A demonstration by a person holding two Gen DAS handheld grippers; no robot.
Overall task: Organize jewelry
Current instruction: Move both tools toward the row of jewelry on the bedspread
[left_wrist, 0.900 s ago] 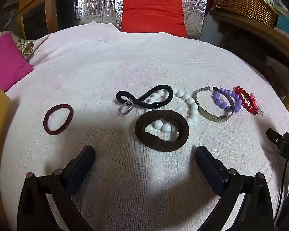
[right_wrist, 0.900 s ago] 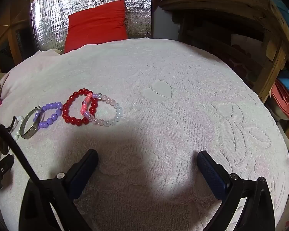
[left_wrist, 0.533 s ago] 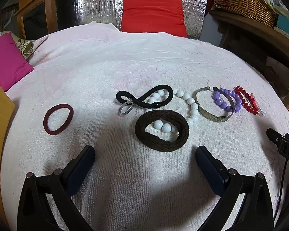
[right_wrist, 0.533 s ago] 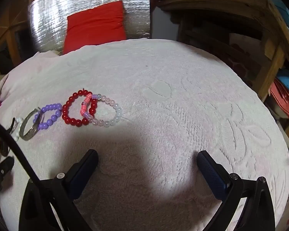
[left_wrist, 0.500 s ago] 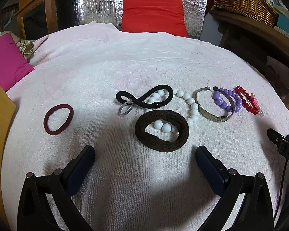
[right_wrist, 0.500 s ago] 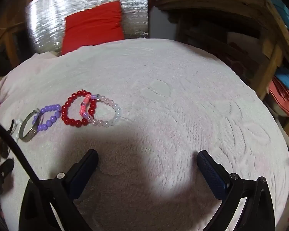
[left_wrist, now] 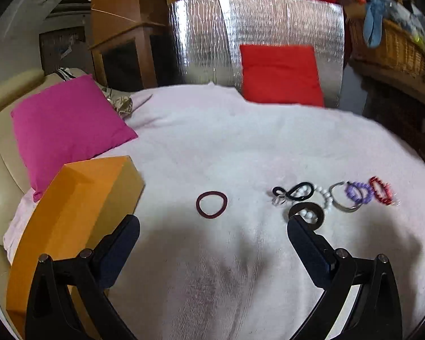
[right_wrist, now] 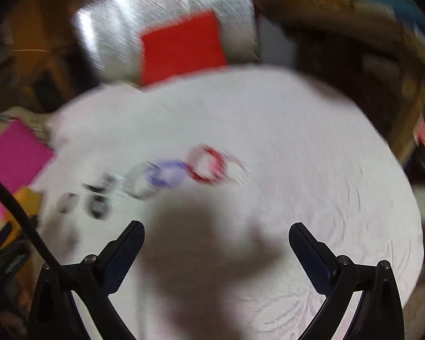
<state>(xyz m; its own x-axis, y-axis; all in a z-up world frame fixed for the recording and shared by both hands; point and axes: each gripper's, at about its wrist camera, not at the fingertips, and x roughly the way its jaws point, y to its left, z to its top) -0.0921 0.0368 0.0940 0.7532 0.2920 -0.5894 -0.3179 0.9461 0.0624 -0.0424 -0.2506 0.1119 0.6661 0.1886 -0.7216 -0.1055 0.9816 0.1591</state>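
A row of jewelry lies on the white towel (left_wrist: 240,147): a maroon hair tie (left_wrist: 211,204), a black looped hair tie (left_wrist: 296,192), white beads (left_wrist: 325,197), a brown hair band (left_wrist: 307,212), a silver bangle (left_wrist: 341,199), a purple bead bracelet (left_wrist: 357,192) and a red bead bracelet (left_wrist: 379,190). My left gripper (left_wrist: 212,232) stands open above the towel, nearer than the items, holding nothing. An orange box (left_wrist: 70,212) sits by its left finger. In the blurred right wrist view the red bracelet (right_wrist: 206,164) and purple bracelet (right_wrist: 165,172) lie ahead of my open, empty right gripper (right_wrist: 216,235).
A magenta cushion (left_wrist: 68,124) lies at the left, a red cushion (left_wrist: 280,75) against a silver foil panel (left_wrist: 206,42) at the back. A wicker basket (left_wrist: 391,45) stands on a wooden shelf to the right. A black cable (right_wrist: 17,209) crosses the right wrist view's left side.
Both grippers have pulled back and risen, so the jewelry looks smaller and farther. The left view has swung left, bringing the orange box into sight. The right view is now motion-blurred.
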